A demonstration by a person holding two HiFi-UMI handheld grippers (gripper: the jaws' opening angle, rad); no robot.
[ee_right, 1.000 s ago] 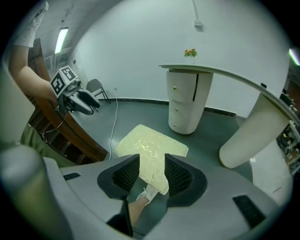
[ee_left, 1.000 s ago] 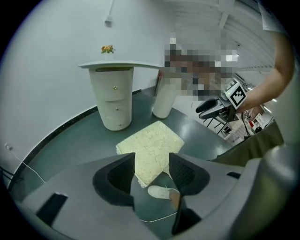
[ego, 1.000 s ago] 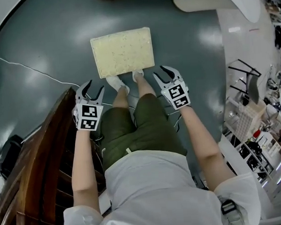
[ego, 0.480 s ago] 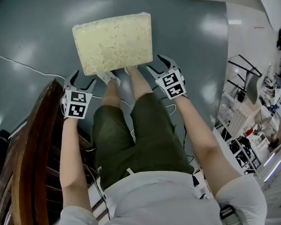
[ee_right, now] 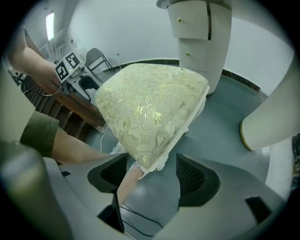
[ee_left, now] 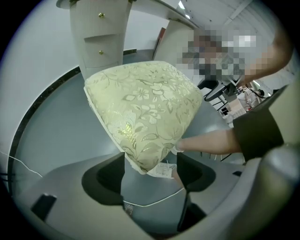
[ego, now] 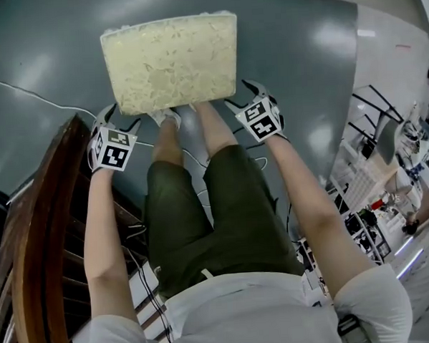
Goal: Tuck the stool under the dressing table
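The stool (ego: 169,62) has a cream cushion with a gold leaf pattern and stands on the grey floor in front of the person's feet. My left gripper (ego: 120,116) hovers at its near left corner and my right gripper (ego: 240,94) at its near right corner. Both have just been opening and stand open. In the left gripper view the stool (ee_left: 140,108) shows one corner between the spread jaws of the left gripper (ee_left: 150,176), untouched. In the right gripper view the stool (ee_right: 150,108) sits likewise before the right gripper (ee_right: 152,176). The white dressing table's drawer pedestal (ee_left: 101,33) rises beyond the stool.
A dark wooden piece of furniture (ego: 38,234) stands close at the left. A white cable (ego: 24,87) runs across the floor. Shelves with small items (ego: 388,194) line the right side. A white curved table leg (ee_right: 267,122) stands right of the stool.
Both grippers have come down toward the stool's near corners and their jaws have spread wider. The stool fills more of the head view.
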